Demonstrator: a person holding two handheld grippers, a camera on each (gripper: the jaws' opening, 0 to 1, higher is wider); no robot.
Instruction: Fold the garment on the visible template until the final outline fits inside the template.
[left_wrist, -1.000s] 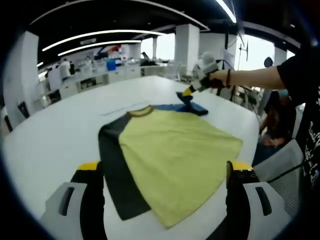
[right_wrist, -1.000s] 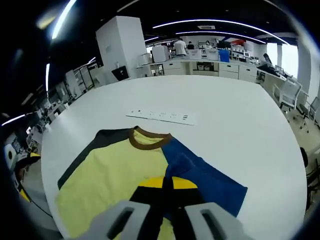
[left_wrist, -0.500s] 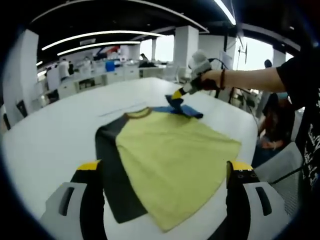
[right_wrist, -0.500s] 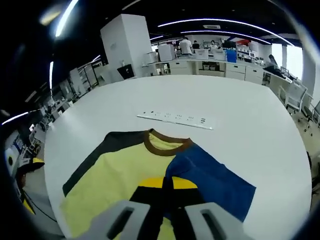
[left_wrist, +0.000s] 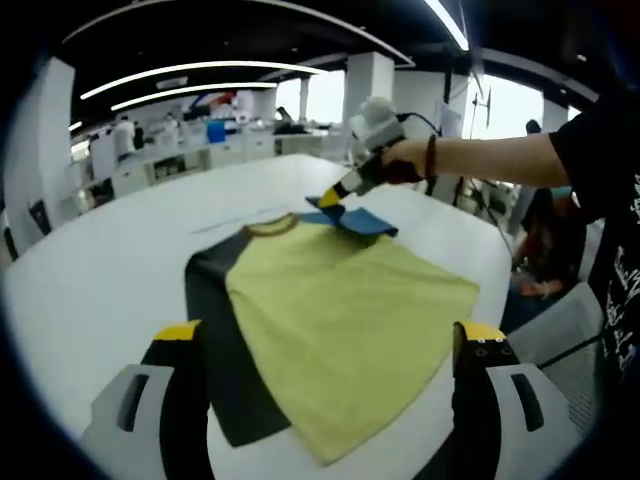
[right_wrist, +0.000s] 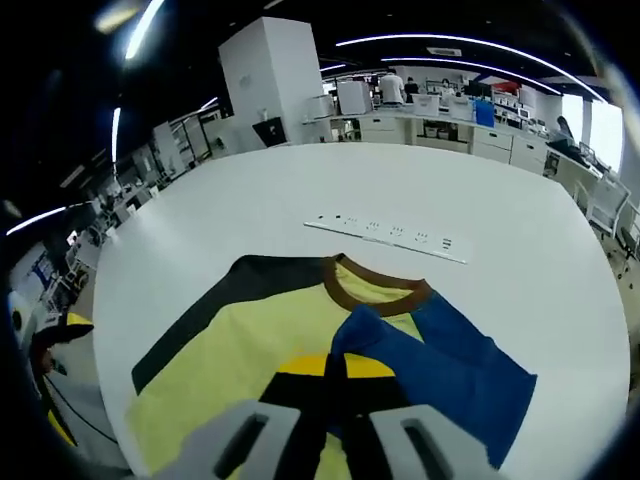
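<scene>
Right gripper (left_wrist: 328, 198), clamped on the blue sleeve (right_wrist: 455, 365), folds it inward over the shirt (left_wrist: 340, 315); left gripper (left_wrist: 330, 345) hangs wide open, empty.

White table (right_wrist: 520, 190); power strip (right_wrist: 385, 232); distant desks (right_wrist: 450, 130).

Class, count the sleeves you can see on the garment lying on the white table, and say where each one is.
2: a dark grey sleeve lying flat on the white table, and a blue sleeve lifted by the right gripper beside the brown collar.

The right hand-held gripper (right_wrist: 335, 385) hides the blue sleeve's (right_wrist: 450, 365) pinched edge.
</scene>
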